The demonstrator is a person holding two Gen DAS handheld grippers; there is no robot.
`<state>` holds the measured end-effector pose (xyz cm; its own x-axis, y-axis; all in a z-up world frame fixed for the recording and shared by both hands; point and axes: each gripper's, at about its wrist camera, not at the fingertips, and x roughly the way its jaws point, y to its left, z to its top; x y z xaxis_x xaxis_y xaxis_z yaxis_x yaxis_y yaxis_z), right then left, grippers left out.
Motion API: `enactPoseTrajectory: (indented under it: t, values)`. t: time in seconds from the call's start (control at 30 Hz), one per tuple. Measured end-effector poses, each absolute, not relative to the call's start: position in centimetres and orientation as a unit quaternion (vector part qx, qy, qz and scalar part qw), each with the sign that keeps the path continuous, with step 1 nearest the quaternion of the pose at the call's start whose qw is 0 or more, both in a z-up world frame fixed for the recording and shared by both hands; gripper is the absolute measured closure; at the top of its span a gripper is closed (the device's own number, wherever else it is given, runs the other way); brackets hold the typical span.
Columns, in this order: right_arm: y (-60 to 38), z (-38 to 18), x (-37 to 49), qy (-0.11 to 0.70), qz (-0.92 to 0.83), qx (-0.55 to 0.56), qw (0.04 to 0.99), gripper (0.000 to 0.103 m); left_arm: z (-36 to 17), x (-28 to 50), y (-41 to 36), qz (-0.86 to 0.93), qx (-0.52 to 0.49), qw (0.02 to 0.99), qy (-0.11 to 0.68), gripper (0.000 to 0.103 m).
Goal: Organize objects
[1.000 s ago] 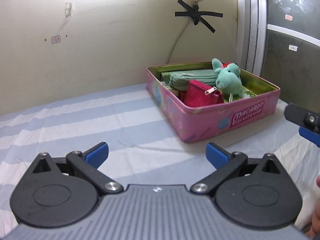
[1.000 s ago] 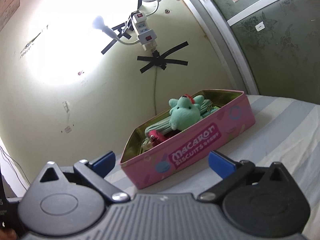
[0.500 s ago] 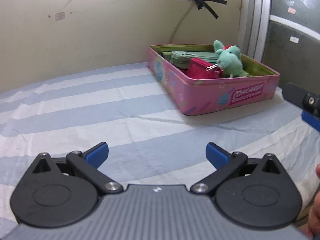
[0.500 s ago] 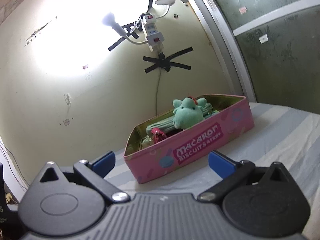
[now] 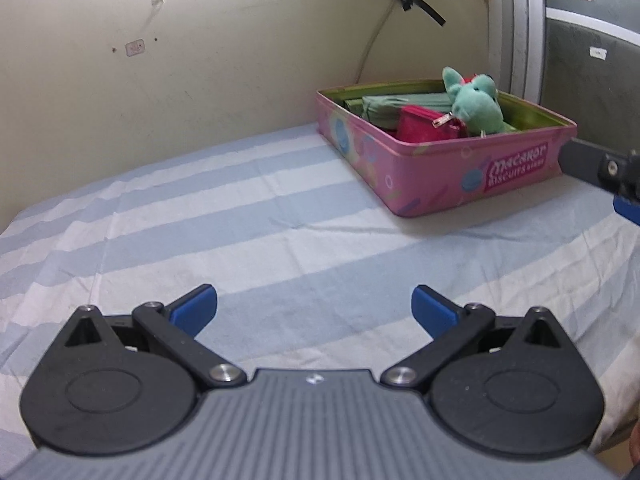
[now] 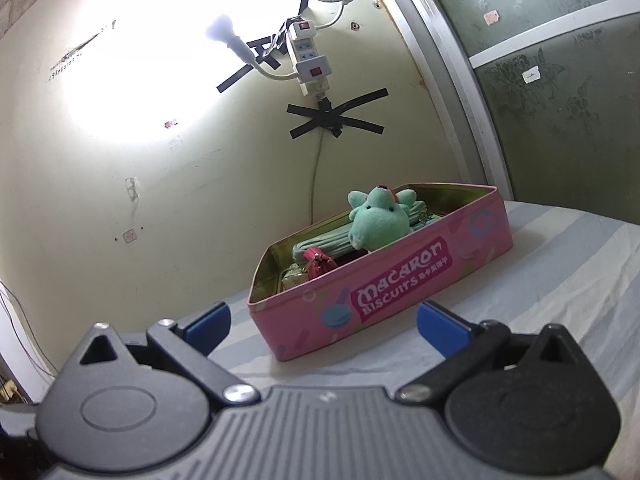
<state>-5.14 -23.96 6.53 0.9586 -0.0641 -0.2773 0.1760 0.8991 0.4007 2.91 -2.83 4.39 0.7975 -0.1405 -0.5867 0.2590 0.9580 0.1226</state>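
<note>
A pink Macaron biscuit tin (image 5: 472,178) stands on the striped sheet by the wall; it also shows in the right wrist view (image 6: 400,292). Inside it sit a green plush toy (image 5: 476,110) (image 6: 378,220), a red zip pouch (image 5: 424,128) (image 6: 318,260) and a green pencil case (image 5: 396,110) (image 6: 320,246). My left gripper (image 5: 314,306) is open and empty, well back from the tin. My right gripper (image 6: 324,322) is open and empty, close in front of the tin; one of its arms shows at the right edge of the left wrist view (image 5: 600,168).
The blue and white striped sheet (image 5: 224,220) covers the surface up to the beige wall (image 5: 200,60). A power strip with a lamp (image 6: 308,60) and a taped cable hang on the wall above the tin. A sliding door frame (image 5: 520,28) stands to the right.
The left gripper has pulled back and swung left, so the tin now sits farther to the right. The right gripper has tilted slightly. Both stay open and empty.
</note>
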Motion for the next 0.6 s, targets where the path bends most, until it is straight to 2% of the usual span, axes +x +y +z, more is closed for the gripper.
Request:
enactPoseTrajectory:
  t: [0.6]
  values:
    - [-24.31, 6.04, -5.03, 0.137, -0.064, 0.227, 0.962, 0.000, 3.79, 2.45, -3.47, -0.111, 0.105, 0.937, 0.313, 0.000]
